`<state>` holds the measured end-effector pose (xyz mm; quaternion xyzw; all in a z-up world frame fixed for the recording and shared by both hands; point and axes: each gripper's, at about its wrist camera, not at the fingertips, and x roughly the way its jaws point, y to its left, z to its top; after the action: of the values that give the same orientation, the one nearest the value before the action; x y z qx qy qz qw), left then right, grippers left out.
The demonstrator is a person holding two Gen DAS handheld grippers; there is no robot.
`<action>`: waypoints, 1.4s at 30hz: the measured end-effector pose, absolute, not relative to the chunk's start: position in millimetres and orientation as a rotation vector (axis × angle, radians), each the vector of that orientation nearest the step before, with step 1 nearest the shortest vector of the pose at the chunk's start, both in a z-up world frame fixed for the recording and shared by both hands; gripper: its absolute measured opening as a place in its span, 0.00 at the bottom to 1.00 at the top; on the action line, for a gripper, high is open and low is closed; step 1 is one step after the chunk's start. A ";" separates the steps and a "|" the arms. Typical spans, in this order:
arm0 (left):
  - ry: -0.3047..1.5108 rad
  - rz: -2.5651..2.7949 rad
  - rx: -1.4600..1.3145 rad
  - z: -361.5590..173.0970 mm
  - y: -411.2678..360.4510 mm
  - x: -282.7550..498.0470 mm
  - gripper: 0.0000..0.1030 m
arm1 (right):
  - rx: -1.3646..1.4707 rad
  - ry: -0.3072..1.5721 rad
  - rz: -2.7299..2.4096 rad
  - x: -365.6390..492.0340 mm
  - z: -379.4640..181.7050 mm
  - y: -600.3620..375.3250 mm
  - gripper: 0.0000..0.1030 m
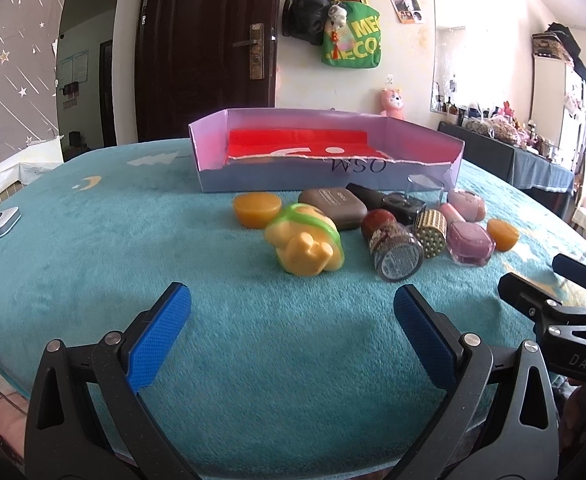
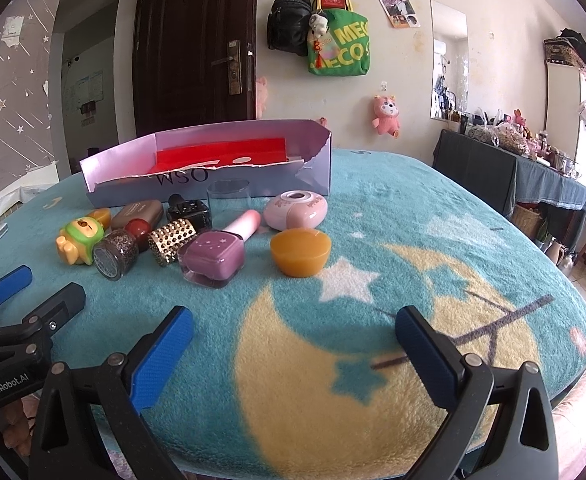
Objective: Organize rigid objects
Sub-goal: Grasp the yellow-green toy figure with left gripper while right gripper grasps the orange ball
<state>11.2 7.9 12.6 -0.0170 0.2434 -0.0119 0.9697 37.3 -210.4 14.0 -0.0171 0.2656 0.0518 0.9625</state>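
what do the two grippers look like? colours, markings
Both match: the left gripper and right gripper have black matte linkage arms with triangular cutouts, silver pivot pins and blue textured pads. White lettering: "GenRobot.AI" on the left body, "DAS" on the right. No cables or sleeves visible.

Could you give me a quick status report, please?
Left tongs open, empty. Right tongs open, empty. Items clustered before box; none inside yet. Approach clear.

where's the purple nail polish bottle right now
The purple nail polish bottle lies on the blanket left of centre in the right wrist view, between the studded gold cylinder and an orange cup.
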 end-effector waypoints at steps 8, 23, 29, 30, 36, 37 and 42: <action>0.484 -0.029 -0.031 26.5 11.1 14.1 1.00 | -0.043 0.538 0.107 45.5 22.7 -206.6 1.00; 0.535 -0.007 0.026 51.3 11.7 43.2 1.00 | -0.040 0.591 0.062 76.7 43.2 -219.0 1.00; 0.597 -0.029 0.053 52.3 9.6 58.0 0.90 | -0.039 0.647 0.046 94.0 43.3 -224.1 0.98; 0.608 -0.039 0.052 52.2 9.6 60.7 0.87 | -0.041 0.656 0.047 96.1 42.6 -224.5 0.98; 0.668 -0.082 0.043 46.6 11.2 71.1 0.65 | -0.040 0.718 0.078 107.4 35.4 -221.6 0.84; 0.680 -0.088 0.044 45.0 11.3 73.2 0.58 | -0.032 0.725 0.087 108.3 33.9 -222.0 0.80; 0.729 -0.148 0.004 40.5 9.7 77.6 0.39 | -0.025 0.745 0.118 110.8 28.0 -221.1 0.56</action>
<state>77.6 9.7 40.5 0.0021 0.3560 -0.0721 0.9317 110.8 -221.1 28.0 -0.0122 0.3638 0.0575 0.9296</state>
